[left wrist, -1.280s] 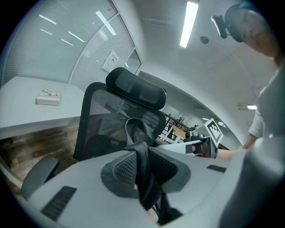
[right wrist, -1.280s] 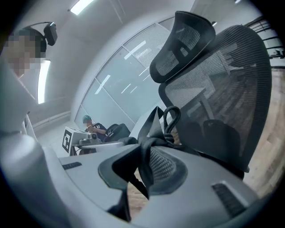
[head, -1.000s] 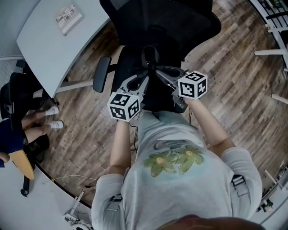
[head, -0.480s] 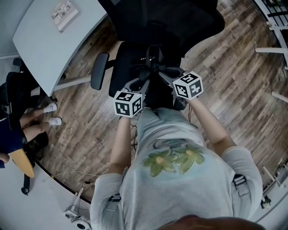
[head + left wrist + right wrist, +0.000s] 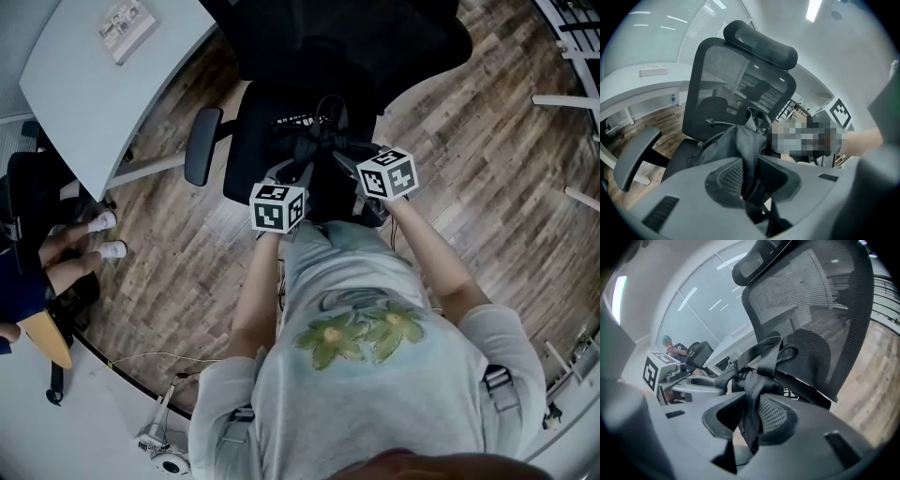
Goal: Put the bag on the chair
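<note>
left gripper (image 5: 749,177): jaws narrow, clamped on a bunched fold of the bag (image 5: 733,143). The fabric fills the gap and both pads (image 5: 725,176) bear on it.

right gripper (image 5: 750,422): jaws narrow and opening. A flat webbing strap (image 5: 753,394) of the same bag runs down through the gap, with the pads touching it on either side.

Materials:
- The jaw bodies are matte grey moulded plastic. The pads are dark with a fine dimpled grid.
- The bag is black, soft and creased. Just ahead of the right jaws the webbing is gathered into a knot-like bundle with a loop above it. A thin cord trails off ahead-left of the left jaws.
- The bag body hangs just beyond both jaw tips, between the two grippers.

chair (image 5: 820,301): directly ahead of both jaws, behind the bag. It has a black see-through mesh back, curved, with a padded headrest (image 5: 761,44) on top. A smooth rounded armrest (image 5: 635,154) sits left of the left jaws.

In the head view the bag sits over the seat. It is black on black, so I can't tell whether it rests on it.
</note>
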Action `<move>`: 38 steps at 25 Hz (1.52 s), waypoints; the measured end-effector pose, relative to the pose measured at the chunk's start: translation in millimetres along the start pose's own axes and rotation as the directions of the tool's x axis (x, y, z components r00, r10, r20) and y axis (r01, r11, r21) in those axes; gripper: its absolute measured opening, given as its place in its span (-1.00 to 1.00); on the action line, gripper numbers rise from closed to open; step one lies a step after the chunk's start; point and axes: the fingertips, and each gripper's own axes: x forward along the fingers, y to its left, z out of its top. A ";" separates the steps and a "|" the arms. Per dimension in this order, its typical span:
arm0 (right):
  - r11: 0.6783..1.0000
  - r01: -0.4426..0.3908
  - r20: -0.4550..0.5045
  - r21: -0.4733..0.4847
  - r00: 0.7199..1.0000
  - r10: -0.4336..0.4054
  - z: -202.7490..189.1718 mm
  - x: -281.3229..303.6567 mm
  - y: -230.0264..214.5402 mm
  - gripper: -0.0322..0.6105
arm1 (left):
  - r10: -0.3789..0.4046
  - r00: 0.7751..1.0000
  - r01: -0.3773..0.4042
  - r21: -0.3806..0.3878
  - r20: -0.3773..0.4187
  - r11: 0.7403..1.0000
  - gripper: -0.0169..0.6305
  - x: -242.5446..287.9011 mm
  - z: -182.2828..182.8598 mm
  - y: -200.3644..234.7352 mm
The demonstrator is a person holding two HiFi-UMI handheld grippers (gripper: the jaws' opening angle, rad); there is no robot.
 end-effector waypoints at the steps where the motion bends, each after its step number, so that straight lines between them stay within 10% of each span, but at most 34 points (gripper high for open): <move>1: 1.000 -0.002 -0.007 0.005 1.000 0.002 -2.1 -0.3 -0.9 -0.62 | 0.001 1.000 -0.001 0.001 -0.010 1.000 -0.68 1.5 -2.6 0.5; 19: 0.999 0.046 -0.055 0.013 0.997 -0.045 -42.8 21.0 -30.3 -0.44 | 0.051 0.991 -0.050 0.010 -0.124 0.999 -0.65 41.0 -34.1 18.9; 38: 0.995 0.097 0.117 -0.007 0.988 -0.096 -15.6 -21.5 -21.8 -0.05 | 0.055 0.998 -0.057 0.079 0.025 0.995 -0.20 10.7 10.5 -4.6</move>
